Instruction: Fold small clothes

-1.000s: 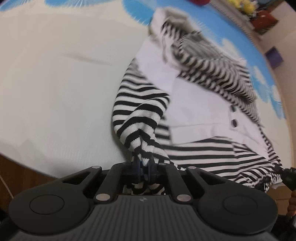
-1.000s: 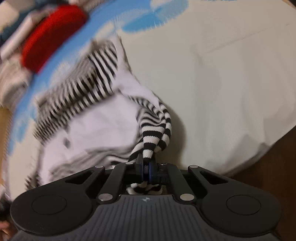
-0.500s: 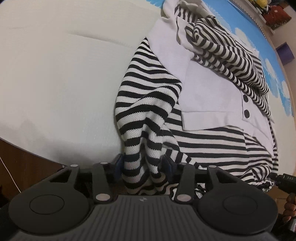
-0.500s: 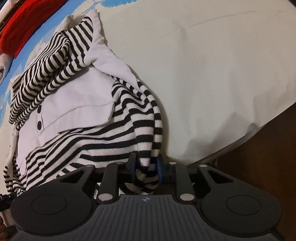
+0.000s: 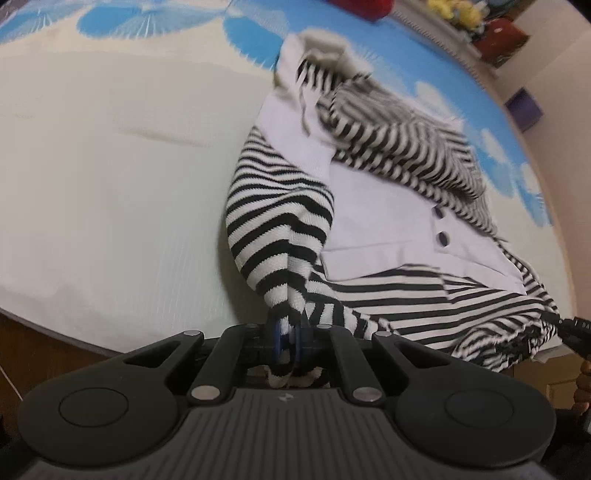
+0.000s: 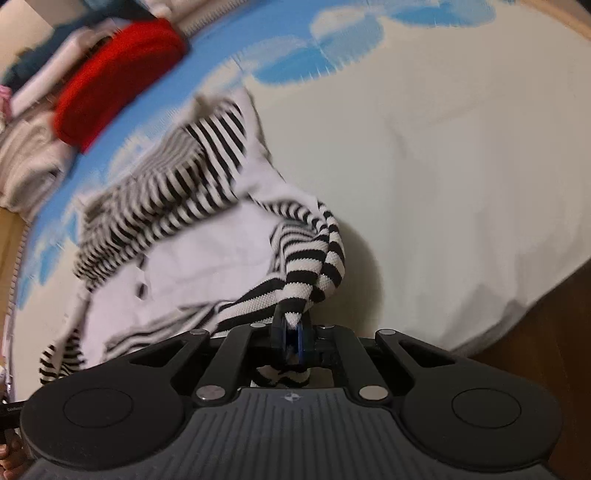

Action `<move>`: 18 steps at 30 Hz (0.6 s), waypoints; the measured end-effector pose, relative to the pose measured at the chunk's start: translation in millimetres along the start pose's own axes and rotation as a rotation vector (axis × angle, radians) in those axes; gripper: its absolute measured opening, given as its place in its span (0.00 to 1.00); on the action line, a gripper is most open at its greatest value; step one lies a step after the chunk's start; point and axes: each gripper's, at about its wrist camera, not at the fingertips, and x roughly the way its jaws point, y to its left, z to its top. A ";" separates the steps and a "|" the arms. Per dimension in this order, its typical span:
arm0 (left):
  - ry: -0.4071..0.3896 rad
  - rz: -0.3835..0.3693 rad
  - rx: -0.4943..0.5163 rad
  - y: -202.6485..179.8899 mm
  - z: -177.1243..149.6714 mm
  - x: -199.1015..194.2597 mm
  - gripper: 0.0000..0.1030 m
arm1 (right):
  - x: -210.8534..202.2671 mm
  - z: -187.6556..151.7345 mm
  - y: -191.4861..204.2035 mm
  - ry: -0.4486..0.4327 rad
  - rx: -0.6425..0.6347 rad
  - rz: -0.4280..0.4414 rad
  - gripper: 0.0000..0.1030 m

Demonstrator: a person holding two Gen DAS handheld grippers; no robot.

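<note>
A small black-and-white striped garment (image 5: 369,192) with a white buttoned panel lies crumpled on a cream sheet (image 5: 110,166). My left gripper (image 5: 287,338) is shut on a bunched striped corner at the garment's near left edge and holds it lifted off the sheet. In the right wrist view, my right gripper (image 6: 291,339) is shut on the garment's (image 6: 207,236) near right striped corner, also lifted. The far part of the garment is blurred.
The sheet has blue cloud prints (image 5: 147,22) at its far side. A red folded item (image 6: 118,77) and pale stacked cloth (image 6: 29,162) lie beyond the garment. The bed's wooden edge (image 6: 535,354) is close below the grippers.
Half a second ago both grippers were open around the garment's near corners; both have now shut on the cloth and raised it, as they held it a second ago.
</note>
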 end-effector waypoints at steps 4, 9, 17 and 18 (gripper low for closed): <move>-0.058 -0.050 0.060 -1.9 -5.8 -37.0 0.06 | -37.0 0.6 0.2 -0.056 -0.023 0.073 0.04; -0.068 -0.135 0.128 -4.2 -20.3 -90.3 0.06 | -81.6 -6.6 3.1 -0.028 -0.097 0.084 0.04; -0.076 -0.223 0.026 6.2 54.3 -81.5 0.07 | -89.4 30.8 6.8 0.009 -0.036 0.175 0.04; -0.061 -0.233 -0.042 12.2 77.8 -63.7 0.07 | -74.4 46.0 9.1 0.009 -0.025 0.169 0.04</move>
